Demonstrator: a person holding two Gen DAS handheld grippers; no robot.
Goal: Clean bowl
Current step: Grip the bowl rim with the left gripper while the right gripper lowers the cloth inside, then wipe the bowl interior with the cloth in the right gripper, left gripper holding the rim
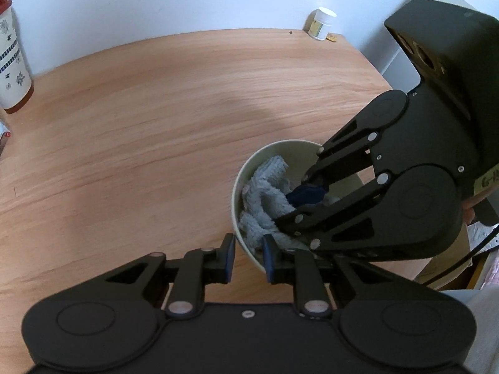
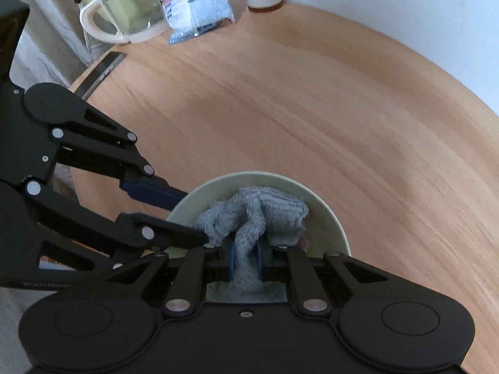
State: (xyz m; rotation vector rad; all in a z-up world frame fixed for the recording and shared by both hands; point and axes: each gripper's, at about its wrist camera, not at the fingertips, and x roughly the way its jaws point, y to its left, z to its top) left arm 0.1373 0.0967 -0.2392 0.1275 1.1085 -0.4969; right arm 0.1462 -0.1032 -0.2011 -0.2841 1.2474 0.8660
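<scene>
Low in the middle of the right wrist view, the right hand-held gripper (image 2: 244,257) pinches a fluffy gray cloth (image 2: 249,215) tight between its blue pads. At the bottom of the left wrist view, the left hand-held gripper (image 1: 248,257) clamps the near wall of the pale bowl (image 1: 241,174). Bowl and cloth sit on the wooden tabletop (image 1: 156,131), with a small white jar (image 1: 321,23) far off in the upper right.

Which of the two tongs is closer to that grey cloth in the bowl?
Right. The right tongs are clamped on the grey cloth inside the bowl. The left tongs grip the bowl's near rim, one finger inside beside the cloth, one outside.
</scene>
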